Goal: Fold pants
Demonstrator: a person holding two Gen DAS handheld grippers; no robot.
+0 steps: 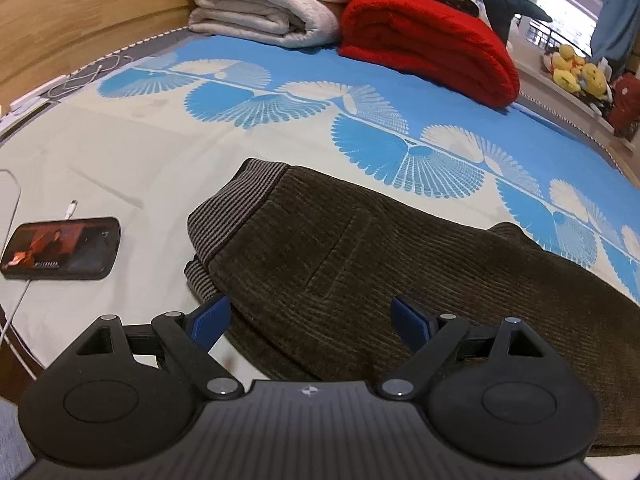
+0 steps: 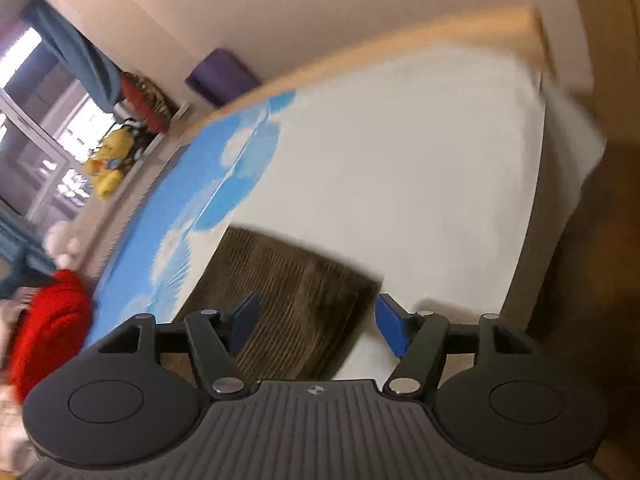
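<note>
Both hand-held grippers (image 1: 310, 318) (image 2: 316, 324) hover open-jawed over brown pants (image 1: 360, 264).

The brown corduroy pants (image 1: 360, 264) run out of the left wrist view at the right edge, and the gripper body covers their near part. The right wrist view is blurred by motion: the pants (image 2: 288, 300) show smeared, the bed sheet's (image 2: 400, 168) pattern is unclear, and the red blanket (image 2: 48, 340) is cut at the left edge.
</note>
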